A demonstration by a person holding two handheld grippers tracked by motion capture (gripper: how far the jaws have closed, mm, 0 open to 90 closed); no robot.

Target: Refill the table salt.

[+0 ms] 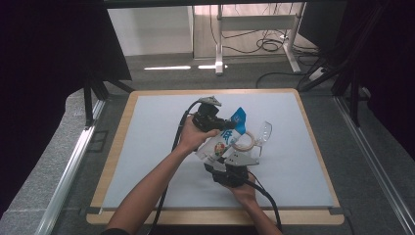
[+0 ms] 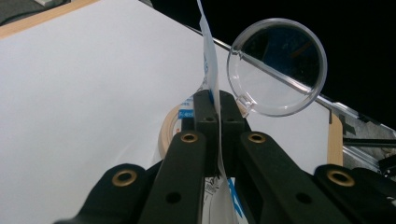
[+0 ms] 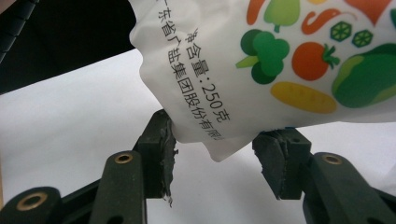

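**Pouch pinched by one gripper, framed by the other**

The pouch (image 2: 211, 74), white with printed vegetables and a blue top edge, is the thing we handle here. In the left gripper view, the left gripper (image 2: 218, 105) has its jaws pressed together on a thin edge of the pouch, which rises straight up between the fingers. Just beyond those fingers we see a roll of tape (image 2: 169, 128) lying on the white mat (image 2: 84, 84), and past it to the right a clear round lid (image 2: 278, 67). In the right gripper view, our right gripper (image 3: 215, 154) stands with jaws apart, the pouch's lower corner hanging between the worn pads (image 3: 275, 158) and brushing the left one. From above, both hands meet mid-table (image 1: 122, 132), the pouch held aloft between them.
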